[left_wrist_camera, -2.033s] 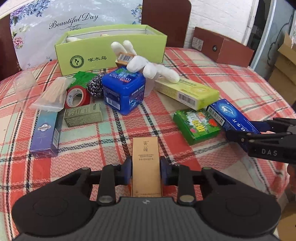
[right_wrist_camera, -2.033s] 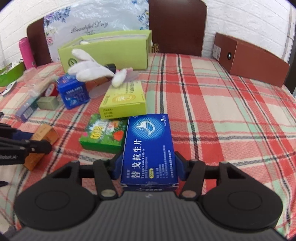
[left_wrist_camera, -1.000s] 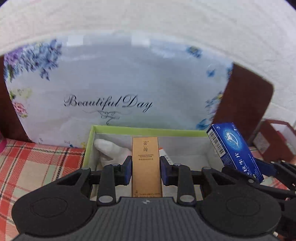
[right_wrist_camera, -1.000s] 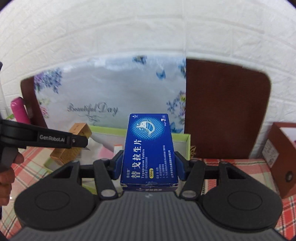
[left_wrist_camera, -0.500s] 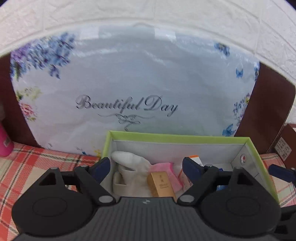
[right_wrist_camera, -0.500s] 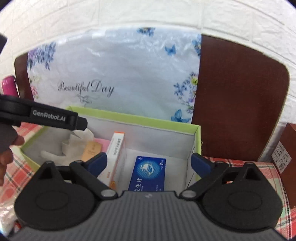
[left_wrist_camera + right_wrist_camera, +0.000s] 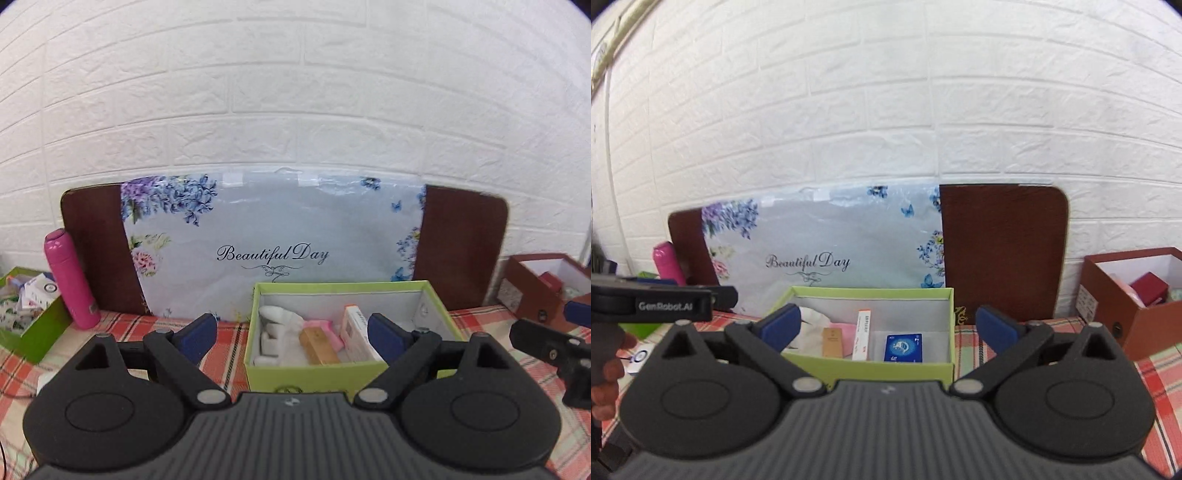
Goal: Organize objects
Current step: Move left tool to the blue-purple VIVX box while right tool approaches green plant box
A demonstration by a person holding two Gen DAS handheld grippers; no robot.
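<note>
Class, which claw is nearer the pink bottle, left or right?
Left. The left claw sits just right of the pink bottle; the right claw is farther right, toward the brown box. Both claws' jaws have just been opening, nothing between them.

Three open boxes (image 7: 347, 373), one pink bottle (image 7: 70, 280), two tongs (image 7: 291, 338).
</note>
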